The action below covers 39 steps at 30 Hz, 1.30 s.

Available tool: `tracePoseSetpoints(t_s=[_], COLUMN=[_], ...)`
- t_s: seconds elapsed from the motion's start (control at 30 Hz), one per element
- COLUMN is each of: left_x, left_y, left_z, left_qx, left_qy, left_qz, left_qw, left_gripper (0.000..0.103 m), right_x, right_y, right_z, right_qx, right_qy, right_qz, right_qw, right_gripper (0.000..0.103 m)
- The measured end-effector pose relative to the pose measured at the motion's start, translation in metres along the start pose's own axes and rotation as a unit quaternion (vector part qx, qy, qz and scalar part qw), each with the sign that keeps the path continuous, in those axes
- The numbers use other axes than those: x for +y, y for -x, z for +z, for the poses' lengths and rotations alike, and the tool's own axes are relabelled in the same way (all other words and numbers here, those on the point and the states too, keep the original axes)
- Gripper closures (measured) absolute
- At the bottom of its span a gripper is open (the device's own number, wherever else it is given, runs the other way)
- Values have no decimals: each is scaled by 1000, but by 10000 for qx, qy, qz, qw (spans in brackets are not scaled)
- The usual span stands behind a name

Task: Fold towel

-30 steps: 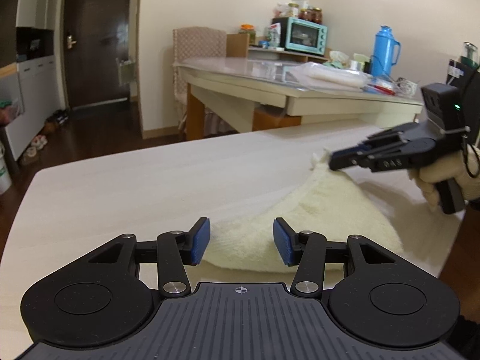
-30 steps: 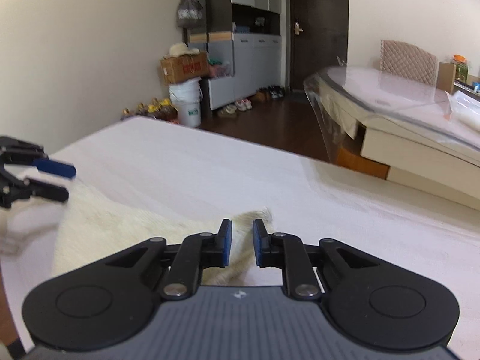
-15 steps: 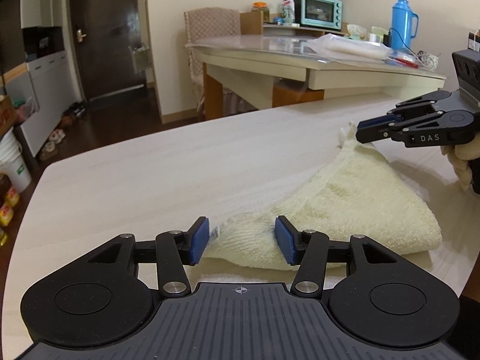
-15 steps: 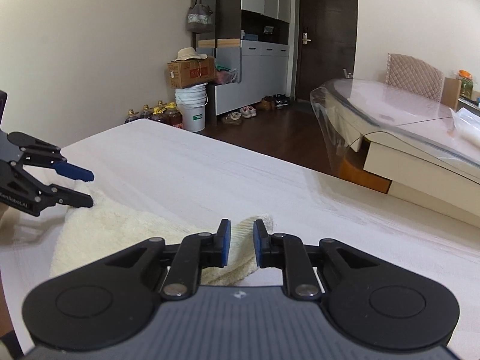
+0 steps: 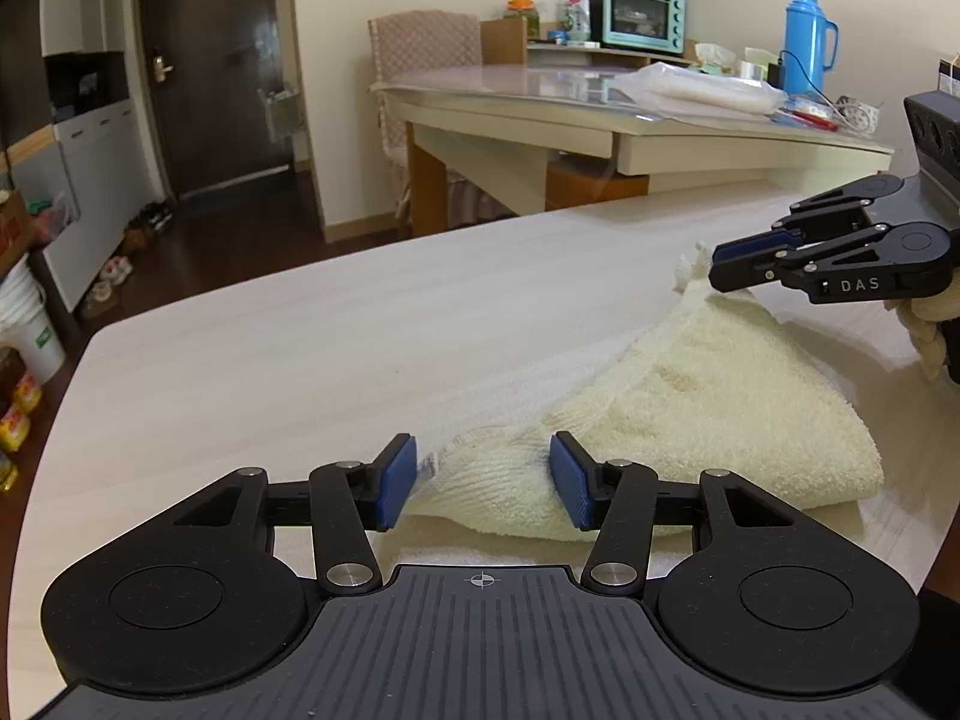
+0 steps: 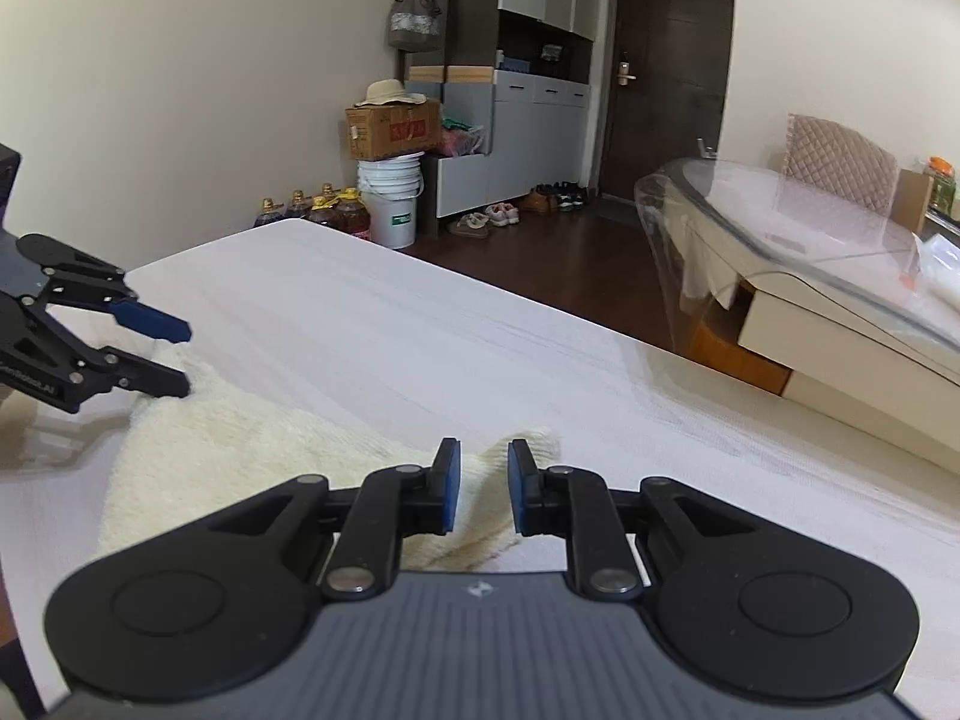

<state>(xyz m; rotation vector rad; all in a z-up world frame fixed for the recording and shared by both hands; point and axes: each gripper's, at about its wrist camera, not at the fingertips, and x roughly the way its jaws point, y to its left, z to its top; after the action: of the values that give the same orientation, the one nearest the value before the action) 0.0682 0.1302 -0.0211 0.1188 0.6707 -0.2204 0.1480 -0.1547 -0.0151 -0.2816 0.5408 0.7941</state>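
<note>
Both tongs, left half-open, right narrow, straddle towel corners ungripped.

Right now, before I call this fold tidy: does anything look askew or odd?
Yes. The cream terry towel lies skewed on the pale wooden table: its edges do not line up, one corner pokes out loose, and the near end is rumpled.

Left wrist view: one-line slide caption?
Left gripper open astride a cream towel corner; right gripper at the far corner.

towel on table
</note>
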Motion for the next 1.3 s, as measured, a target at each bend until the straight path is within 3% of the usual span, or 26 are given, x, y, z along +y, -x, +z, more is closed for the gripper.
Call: tracePoseSetpoints(t_s=[0.23, 0.47, 0.7, 1.07, 1.3], left_x=[-2, -9, -11, -10, -17], left_y=[1, 21, 13, -4, -25], left_z=[-1, -4, -10, -1, 21], left_qx=[-71, -303, -206, -174, 11], left_qy=[3, 294, 595, 304, -232], left_qz=[47, 118, 158, -3, -149], left_qw=[10000, 9990, 9979, 9994, 9996], left_gripper=[49, 48, 48, 47, 45], right_x=[0, -13, 3, -14, -29], right_y=[-11, 4, -12, -16, -6], right_z=[-3, 3, 2, -5, -14], right_qx=[210, -72, 128, 207, 189], right_qy=[117, -77, 680, 201, -199], right_qz=[38, -219, -82, -234, -466], right_qw=[9997, 9997, 9976, 9993, 9985], right_gripper=[83, 83, 84, 85, 85])
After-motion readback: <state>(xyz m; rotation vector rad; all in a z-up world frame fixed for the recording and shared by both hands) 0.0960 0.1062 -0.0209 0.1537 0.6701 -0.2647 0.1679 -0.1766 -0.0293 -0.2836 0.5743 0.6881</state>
